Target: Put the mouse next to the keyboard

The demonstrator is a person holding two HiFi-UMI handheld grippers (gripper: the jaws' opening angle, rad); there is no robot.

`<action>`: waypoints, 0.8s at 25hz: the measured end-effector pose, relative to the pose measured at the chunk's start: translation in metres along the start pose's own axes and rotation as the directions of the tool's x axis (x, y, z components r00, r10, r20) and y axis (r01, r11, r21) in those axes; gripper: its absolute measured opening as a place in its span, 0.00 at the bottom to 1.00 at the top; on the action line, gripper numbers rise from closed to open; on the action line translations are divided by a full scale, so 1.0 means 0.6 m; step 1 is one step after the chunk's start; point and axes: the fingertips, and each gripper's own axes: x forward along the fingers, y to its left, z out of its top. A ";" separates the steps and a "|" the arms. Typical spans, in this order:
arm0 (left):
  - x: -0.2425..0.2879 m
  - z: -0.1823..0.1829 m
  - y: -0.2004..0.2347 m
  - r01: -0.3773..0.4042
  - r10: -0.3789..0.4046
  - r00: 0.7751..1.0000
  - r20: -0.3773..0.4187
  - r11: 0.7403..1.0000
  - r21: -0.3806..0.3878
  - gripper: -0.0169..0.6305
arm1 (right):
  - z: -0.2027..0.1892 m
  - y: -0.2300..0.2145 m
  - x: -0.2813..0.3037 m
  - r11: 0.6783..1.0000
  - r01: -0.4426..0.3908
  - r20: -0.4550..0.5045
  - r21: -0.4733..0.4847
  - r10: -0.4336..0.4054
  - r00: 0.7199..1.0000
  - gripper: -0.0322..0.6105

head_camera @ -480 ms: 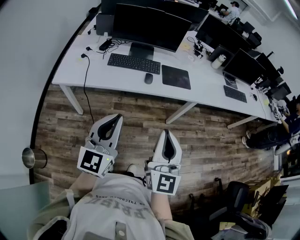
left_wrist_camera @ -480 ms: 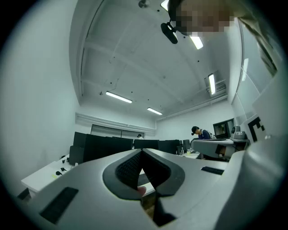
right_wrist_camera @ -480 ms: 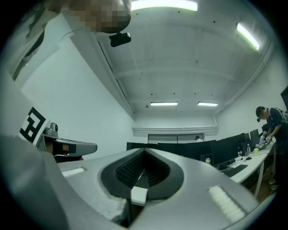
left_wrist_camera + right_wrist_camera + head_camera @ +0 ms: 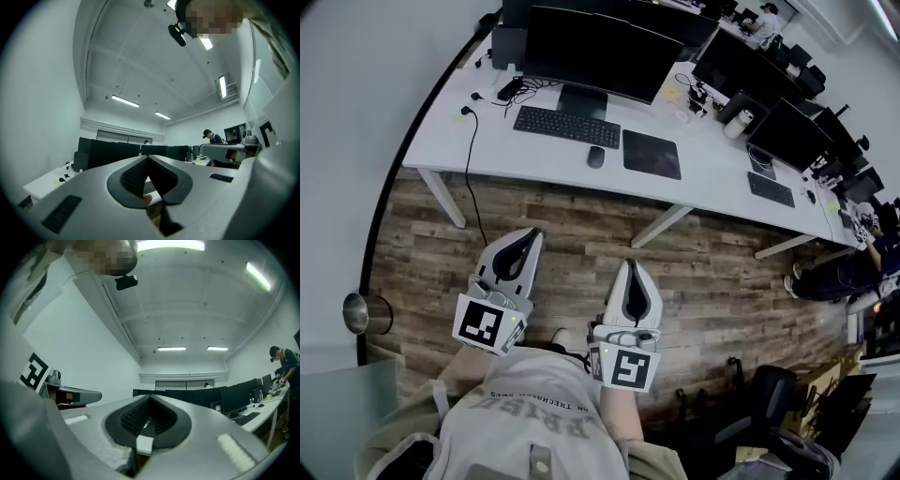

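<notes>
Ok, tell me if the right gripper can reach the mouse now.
Probably not: the right gripper hangs over the floor, well short of the mouse on the desk, though nothing blocks the way.

The long white desk (image 4: 534, 159) bears a black flat keyboard (image 4: 567, 126), dark oval mouse (image 4: 596, 157) and black rectangular mat (image 4: 652, 153); below it, brown wood-grain floor (image 4: 581, 234).

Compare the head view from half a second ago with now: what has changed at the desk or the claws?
Nothing visibly changed. The mouse lies just right of the keyboard on the desk, untouched; the left claw and right claw are shut and empty, held over the wooden floor, short of the desk.
</notes>
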 end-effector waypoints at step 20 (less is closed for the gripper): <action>0.045 -0.004 -0.038 -0.055 0.055 0.998 -0.005 0.997 -0.044 0.32 | -0.019 -0.092 0.018 0.965 -0.133 0.045 0.224 0.126 0.991 0.51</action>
